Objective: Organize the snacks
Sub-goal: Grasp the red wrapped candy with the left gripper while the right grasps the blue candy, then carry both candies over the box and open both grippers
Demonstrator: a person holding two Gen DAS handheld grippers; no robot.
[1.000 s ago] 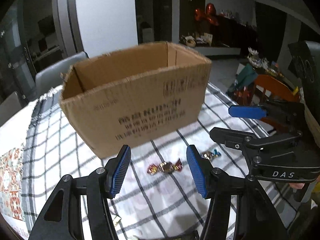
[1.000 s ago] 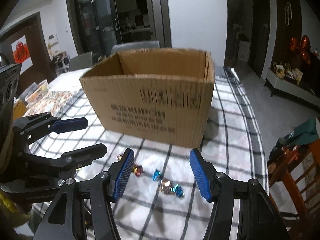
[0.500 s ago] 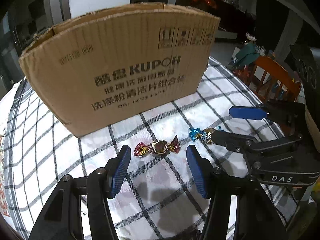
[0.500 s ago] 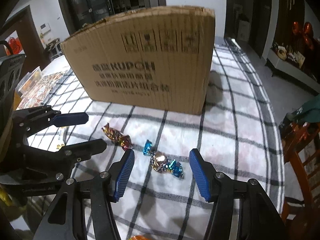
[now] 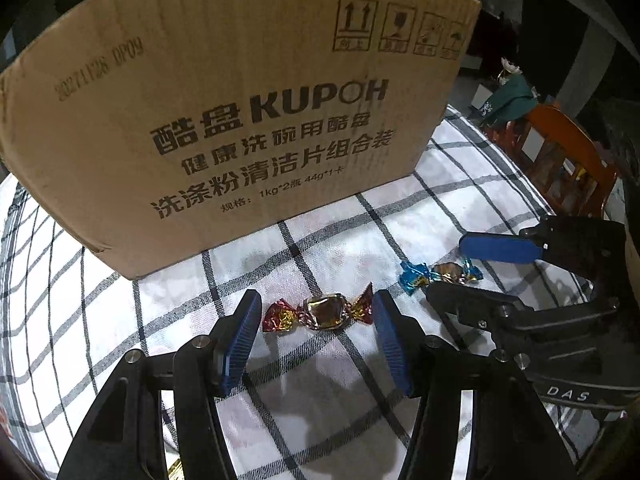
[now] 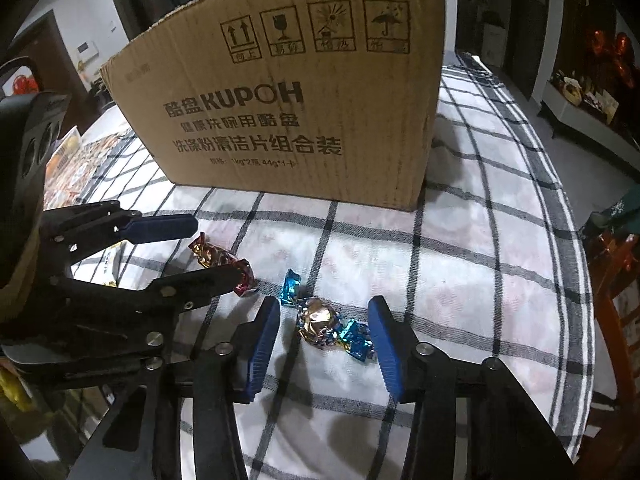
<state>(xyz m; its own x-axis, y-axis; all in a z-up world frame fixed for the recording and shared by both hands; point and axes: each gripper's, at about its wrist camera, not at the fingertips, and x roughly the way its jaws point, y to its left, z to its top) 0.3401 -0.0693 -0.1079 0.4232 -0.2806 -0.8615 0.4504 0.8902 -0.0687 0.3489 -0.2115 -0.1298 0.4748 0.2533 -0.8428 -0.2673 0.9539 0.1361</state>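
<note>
A red-wrapped candy (image 5: pixel 322 312) lies on the checked tablecloth between the blue pads of my open left gripper (image 5: pixel 316 316); it also shows in the right wrist view (image 6: pixel 222 260). A blue-wrapped candy (image 6: pixel 324 320) lies between the pads of my open right gripper (image 6: pixel 324 324); it also shows in the left wrist view (image 5: pixel 438 274). Neither candy is gripped. A tall cardboard box (image 5: pixel 240 120) printed KUPOH stands just behind both candies; its inside is hidden from here.
The checked tablecloth (image 6: pixel 480 260) covers a round table whose edge curves away on the right. An orange wooden chair (image 5: pixel 568 160) stands past that edge. A patterned mat (image 6: pixel 76 160) and small packets lie to the left of the box.
Both grippers have come down and forward to the table. Each now has a candy between its open pads, and the box's open top has dropped out of view.
</note>
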